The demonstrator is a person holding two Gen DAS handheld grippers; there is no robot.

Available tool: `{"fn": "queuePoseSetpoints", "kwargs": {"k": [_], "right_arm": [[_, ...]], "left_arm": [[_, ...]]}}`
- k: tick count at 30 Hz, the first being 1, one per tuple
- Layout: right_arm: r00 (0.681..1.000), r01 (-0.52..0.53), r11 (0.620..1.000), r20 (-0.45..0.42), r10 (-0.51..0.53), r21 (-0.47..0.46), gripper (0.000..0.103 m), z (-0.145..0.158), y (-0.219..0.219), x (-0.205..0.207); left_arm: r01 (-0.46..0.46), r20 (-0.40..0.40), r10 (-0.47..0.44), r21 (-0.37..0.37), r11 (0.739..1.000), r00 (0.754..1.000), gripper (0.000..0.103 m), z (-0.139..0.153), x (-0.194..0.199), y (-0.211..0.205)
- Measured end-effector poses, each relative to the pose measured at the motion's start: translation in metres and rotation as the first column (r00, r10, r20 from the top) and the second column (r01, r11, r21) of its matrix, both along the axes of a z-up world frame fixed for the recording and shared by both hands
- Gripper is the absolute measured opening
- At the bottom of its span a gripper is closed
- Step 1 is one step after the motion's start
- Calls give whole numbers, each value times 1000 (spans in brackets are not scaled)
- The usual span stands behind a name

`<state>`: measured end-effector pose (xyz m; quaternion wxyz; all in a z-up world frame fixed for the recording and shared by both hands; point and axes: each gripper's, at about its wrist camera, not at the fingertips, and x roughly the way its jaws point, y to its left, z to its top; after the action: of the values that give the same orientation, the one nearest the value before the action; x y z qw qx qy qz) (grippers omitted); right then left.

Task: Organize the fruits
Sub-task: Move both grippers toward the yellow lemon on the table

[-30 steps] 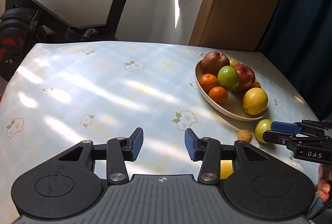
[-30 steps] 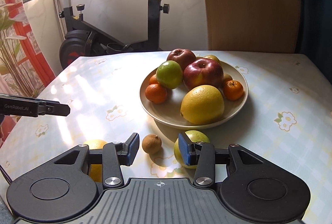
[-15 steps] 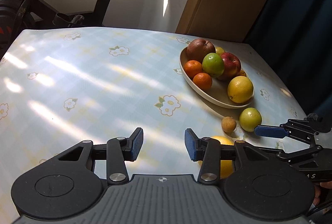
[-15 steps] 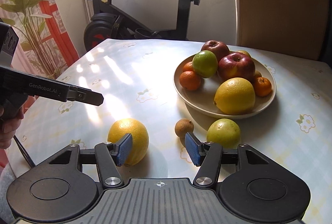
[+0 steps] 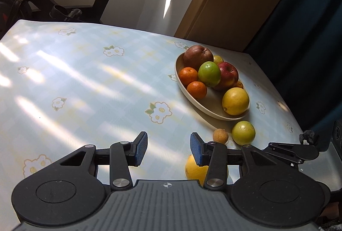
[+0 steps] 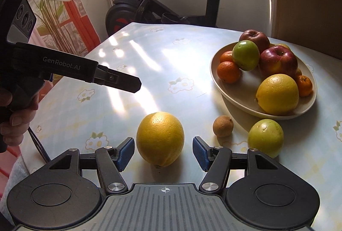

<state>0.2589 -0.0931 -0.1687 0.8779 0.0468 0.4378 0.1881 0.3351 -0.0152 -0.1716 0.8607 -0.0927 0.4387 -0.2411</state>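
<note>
A large yellow citrus (image 6: 160, 139) lies on the flowered tablecloth, between the blue pads of my right gripper (image 6: 163, 149). Its jaws are opening and neither pad touches the fruit. Right of it lie a small brown fruit (image 6: 223, 126) and a yellow-green fruit (image 6: 266, 136). Behind them a beige bowl (image 6: 212, 69) holds apples, mandarins and another yellow citrus. My left gripper (image 5: 168, 148) hovers open over bare cloth with nothing between its fingers. In the left wrist view its right finger half hides the loose citrus (image 5: 195, 171).
An exercise bike (image 6: 136, 8) stands behind the table's far edge. A plant and red window frame (image 6: 70, 2) are at the left. A wooden panel (image 5: 235, 0) and a dark curtain (image 5: 303, 27) border the right. A hand (image 6: 12, 122) grips the left tool's handle.
My right gripper slid left from the yellow-green fruit to the large yellow citrus, and its jaws spread wider. The left gripper turned slightly and stayed in place.
</note>
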Motion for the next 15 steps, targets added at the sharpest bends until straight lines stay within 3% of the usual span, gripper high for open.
{"fn": "queuePoseSetpoints", "kwargs": {"k": [8, 15], "right_arm": [[999, -22, 999, -22, 23, 45, 44, -8, -3, -4], [1000, -28, 999, -14, 28, 36, 43, -7, -2, -7]], "left_arm": [[41, -48, -43, -41, 998, 998, 47, -13, -4, -5], [80, -90, -93, -135, 988, 992, 47, -17, -2, -9]]}}
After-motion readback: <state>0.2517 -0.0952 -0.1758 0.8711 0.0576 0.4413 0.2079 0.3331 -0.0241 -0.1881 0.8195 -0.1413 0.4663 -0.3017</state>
